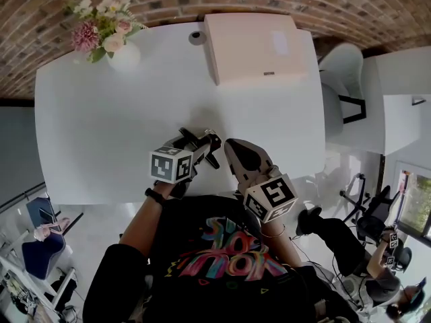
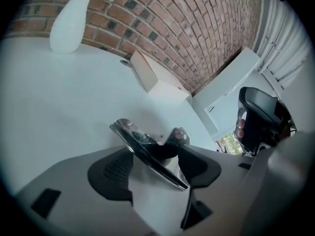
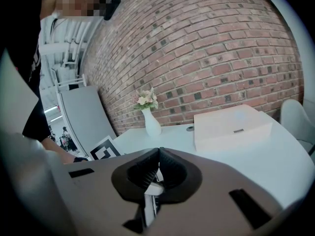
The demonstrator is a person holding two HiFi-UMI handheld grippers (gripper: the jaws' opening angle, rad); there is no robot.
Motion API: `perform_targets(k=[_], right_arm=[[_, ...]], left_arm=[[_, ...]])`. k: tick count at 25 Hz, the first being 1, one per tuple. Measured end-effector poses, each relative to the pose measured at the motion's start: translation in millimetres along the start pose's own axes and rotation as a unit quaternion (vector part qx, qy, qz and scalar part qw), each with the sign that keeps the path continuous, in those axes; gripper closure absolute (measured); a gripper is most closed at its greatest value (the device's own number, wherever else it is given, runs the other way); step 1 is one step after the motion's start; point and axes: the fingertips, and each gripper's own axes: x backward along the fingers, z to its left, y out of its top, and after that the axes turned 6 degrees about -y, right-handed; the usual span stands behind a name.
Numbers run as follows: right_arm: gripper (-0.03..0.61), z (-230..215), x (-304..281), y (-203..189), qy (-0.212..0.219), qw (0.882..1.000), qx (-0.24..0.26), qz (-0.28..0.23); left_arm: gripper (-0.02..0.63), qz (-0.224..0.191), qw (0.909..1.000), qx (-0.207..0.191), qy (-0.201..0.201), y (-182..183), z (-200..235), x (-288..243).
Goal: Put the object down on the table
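A shiny dark metal object (image 2: 147, 151) with a flat blade and a curled end lies slantwise between the jaws of my left gripper (image 2: 153, 157). The jaws stand wide apart and the pads (image 2: 114, 170) do not press on it. In the head view the same object (image 1: 204, 142) shows as a black shape at the tip of the left gripper (image 1: 209, 145), low over the white table (image 1: 101, 120) near its front edge. Whether it rests on the table I cannot tell. Just to the right, my right gripper (image 1: 232, 147) has its jaws together with nothing held (image 3: 158, 154).
A white vase of pink flowers (image 1: 122, 54) stands at the table's back left, and a pale flat box (image 1: 252, 46) at the back right with a small round disc (image 1: 196, 38) beside it. A white chair (image 1: 340, 73) stands off the right edge. A brick wall runs behind.
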Motion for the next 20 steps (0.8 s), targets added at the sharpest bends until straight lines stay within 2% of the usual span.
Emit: perform_targets(k=[3, 8, 12, 17, 20], right_arm=[[0.561, -1, 1, -1, 0.002, 1.000, -0.002, 0.002], [0.561, -2, 3, -3, 0.003, 1.000, -0.003, 0.003], [0.561, -5, 5, -1, 0.002, 1.000, -0.005, 0.001], [0.561, -8, 6, 0, 0.005, 1.000, -0.003, -0.001], [0.561, -9, 8, 2, 0.005, 1.000, -0.001, -0.004]], left_arm=[[0.330, 0.004, 0.9995, -0.023, 0.021, 7, 2, -2], [0.318, 0.008, 0.9979, -0.031, 0.057, 14, 11, -5], [0.318, 0.005, 0.9971, -0.036, 0.067, 14, 10, -5], [0.318, -0.028, 0.9976, -0.023, 0.060, 23, 6, -2], [0.318, -0.053, 0.9963, -0.030, 0.061, 31, 1, 6]])
